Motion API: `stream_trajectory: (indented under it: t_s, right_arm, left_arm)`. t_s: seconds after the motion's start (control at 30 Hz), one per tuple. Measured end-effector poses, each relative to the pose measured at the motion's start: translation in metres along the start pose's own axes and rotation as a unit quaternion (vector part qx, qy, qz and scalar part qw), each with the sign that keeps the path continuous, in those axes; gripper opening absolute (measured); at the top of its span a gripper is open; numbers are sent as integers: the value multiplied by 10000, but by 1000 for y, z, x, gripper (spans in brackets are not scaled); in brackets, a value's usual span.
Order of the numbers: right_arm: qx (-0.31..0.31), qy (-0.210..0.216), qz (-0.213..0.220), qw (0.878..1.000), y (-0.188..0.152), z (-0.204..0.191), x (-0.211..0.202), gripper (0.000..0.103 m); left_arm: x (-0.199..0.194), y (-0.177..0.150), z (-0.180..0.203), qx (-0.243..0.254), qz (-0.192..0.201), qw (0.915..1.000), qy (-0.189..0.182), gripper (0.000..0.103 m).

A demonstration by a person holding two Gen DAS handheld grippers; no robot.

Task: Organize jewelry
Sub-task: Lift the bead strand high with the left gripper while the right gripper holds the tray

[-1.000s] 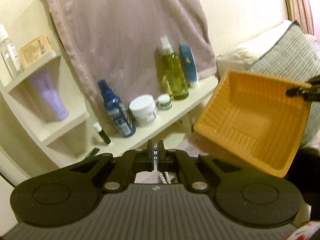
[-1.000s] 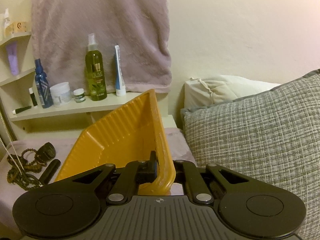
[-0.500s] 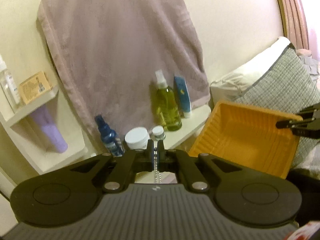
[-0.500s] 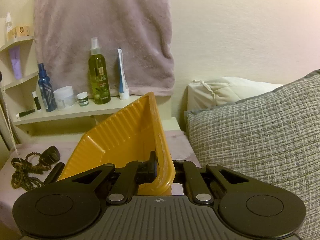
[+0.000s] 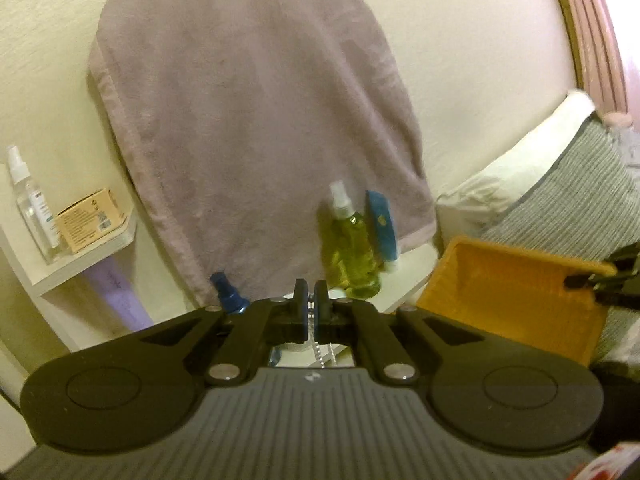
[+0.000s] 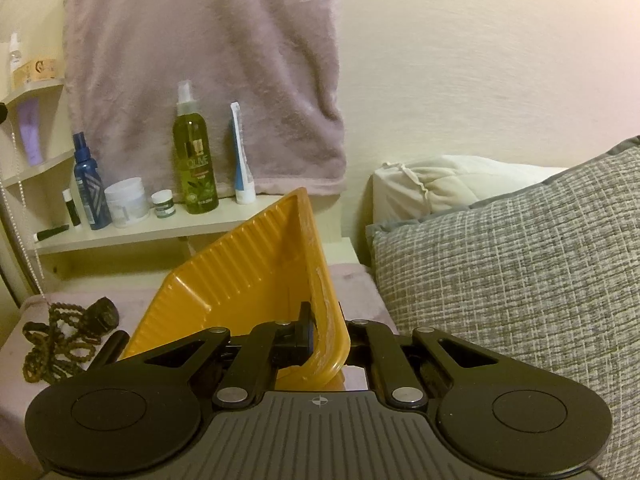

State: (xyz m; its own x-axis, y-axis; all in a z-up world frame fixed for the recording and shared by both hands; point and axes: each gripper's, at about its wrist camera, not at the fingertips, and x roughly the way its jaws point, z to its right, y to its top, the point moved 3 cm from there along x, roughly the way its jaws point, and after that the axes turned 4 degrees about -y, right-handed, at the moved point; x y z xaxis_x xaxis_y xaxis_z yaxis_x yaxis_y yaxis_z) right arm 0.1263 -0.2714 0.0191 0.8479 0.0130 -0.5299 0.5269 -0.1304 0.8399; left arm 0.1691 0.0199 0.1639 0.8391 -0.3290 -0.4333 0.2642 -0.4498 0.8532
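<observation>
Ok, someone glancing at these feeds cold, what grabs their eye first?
The yellow tray, tilted up over the bed, its rim clamped in the right gripper. Next, the thin silver chain dangling from the shut left gripper. Behind both, a big mauve towel hangs on the wall above the toiletry shelf.

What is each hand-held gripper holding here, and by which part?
Left hand-held gripper: shut on a silver bead chain, which hangs below it. Right hand-held gripper: shut on the orange tray, by its near rim.
</observation>
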Motion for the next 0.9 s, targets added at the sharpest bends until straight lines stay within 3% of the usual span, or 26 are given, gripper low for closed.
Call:
stream_trajectory:
  t_s: [0.37, 0.57, 0.6, 0.63, 0.77, 0.9]
  right_arm:
    - [3, 1, -95, 10000, -2, 1, 7, 7]
    - [5, -7, -130, 9999, -3, 3, 9, 6]
    - [5, -7, -134, 9999, -3, 3, 10, 6]
    - [12, -12, -137, 9999, -3, 3, 11, 6]
    - [37, -2, -148, 9999, -2, 6, 12, 6]
    - [39, 5, -154, 9999, -1, 6, 12, 6]
  left_arm:
    - [69, -97, -16, -505, -1297, 9901, 191, 4]
    - [90, -127, -36, -690, -1665, 9821, 543, 10]
    - [90, -130, -38, -731, -1679, 9813, 599, 18]
    - [91, -130, -38, -789, -1651, 9815, 570, 23]
    - [93, -138, -23, -1144, -1625, 9800, 28, 23]
    - [110, -153, -5, -1577, -1748, 9715, -258, 23]
